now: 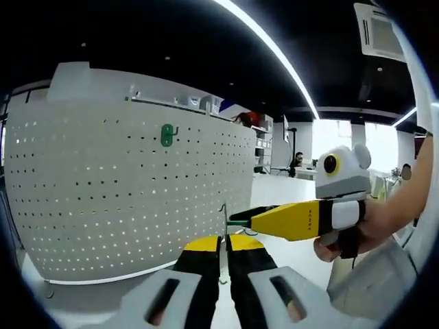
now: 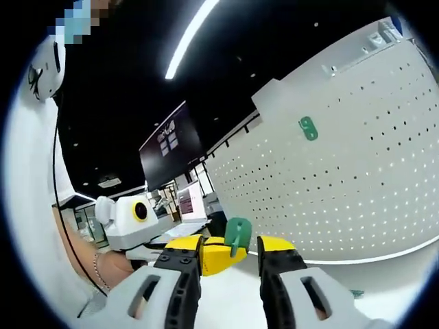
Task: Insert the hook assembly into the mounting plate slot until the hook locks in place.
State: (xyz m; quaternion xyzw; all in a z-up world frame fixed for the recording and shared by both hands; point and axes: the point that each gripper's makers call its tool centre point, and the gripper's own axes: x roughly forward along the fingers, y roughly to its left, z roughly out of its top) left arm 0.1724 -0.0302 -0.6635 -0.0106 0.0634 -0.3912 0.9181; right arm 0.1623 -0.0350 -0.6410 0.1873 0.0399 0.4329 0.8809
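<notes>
Two tools meet at a green plastic hook (image 2: 237,235): the left tool (image 1: 223,264) nips its metal prong, the right tool (image 2: 230,264) grips its body. Next, carry it to the white perforated board (image 1: 123,185), well apart.

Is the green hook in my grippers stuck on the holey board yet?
Not yet. The green hook sits between the hand-held grippers, away from the pegboard.
</notes>
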